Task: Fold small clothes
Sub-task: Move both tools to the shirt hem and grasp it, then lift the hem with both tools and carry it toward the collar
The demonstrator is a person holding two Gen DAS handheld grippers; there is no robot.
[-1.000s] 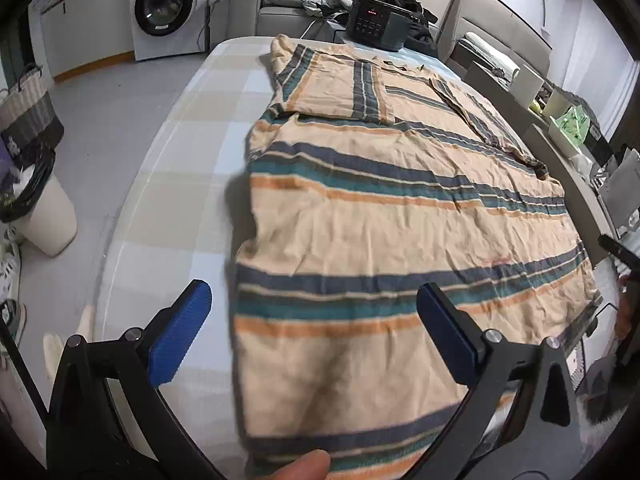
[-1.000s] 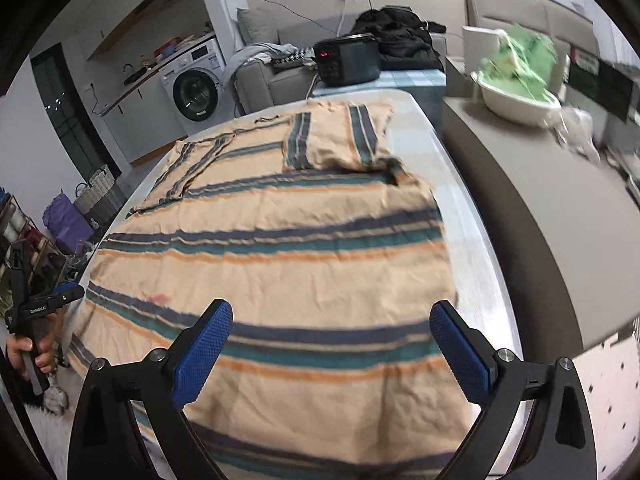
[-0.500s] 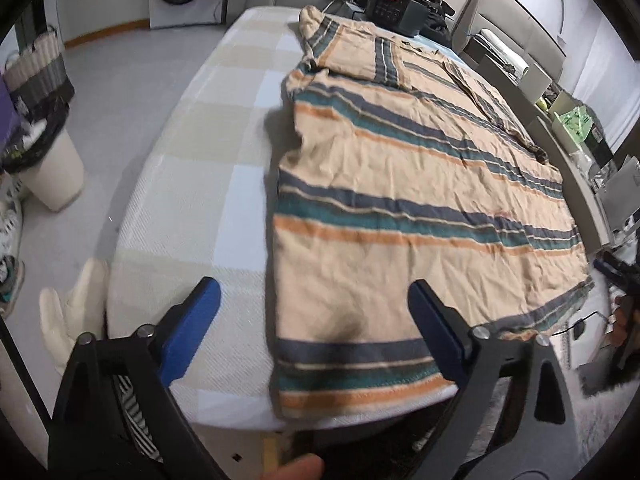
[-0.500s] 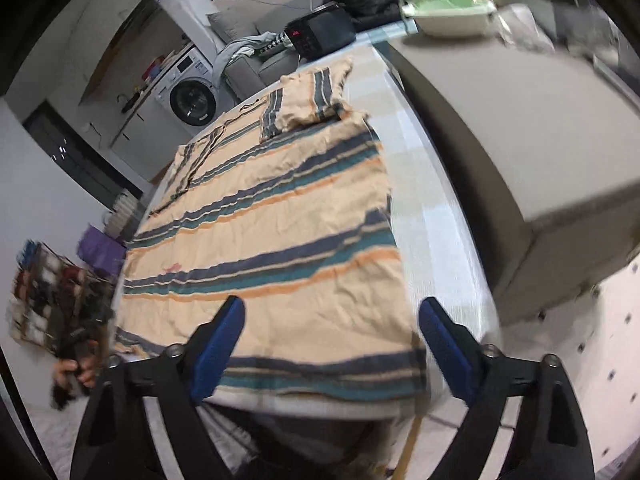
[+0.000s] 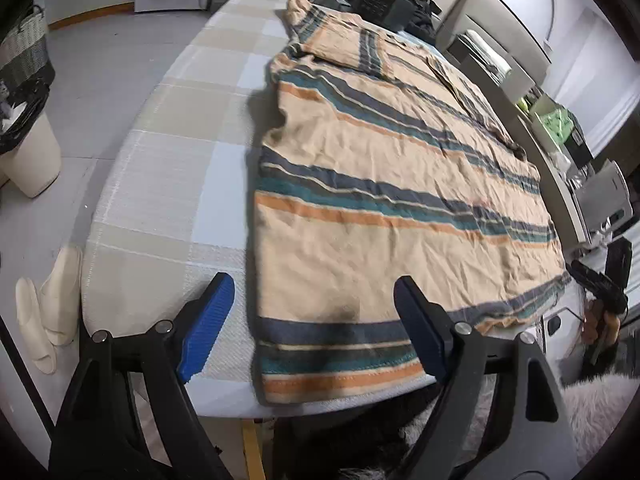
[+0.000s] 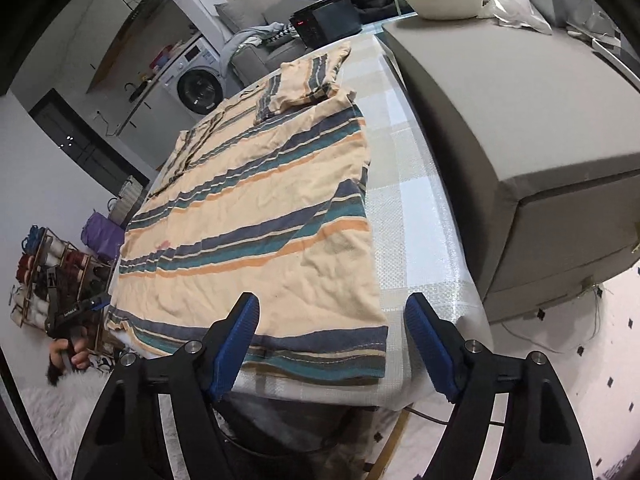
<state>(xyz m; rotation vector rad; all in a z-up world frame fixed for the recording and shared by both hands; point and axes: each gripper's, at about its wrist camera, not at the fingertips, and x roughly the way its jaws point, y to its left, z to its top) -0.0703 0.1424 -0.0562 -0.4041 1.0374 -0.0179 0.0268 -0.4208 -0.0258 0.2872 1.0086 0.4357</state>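
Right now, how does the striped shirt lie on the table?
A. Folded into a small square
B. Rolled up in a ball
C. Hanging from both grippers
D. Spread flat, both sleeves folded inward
D: the striped shirt lies spread flat on the table, sleeves folded onto its body, neither gripper touching it.

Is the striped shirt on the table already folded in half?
No: the striped shirt lies spread flat across the table, its full length showing from hem to collar.
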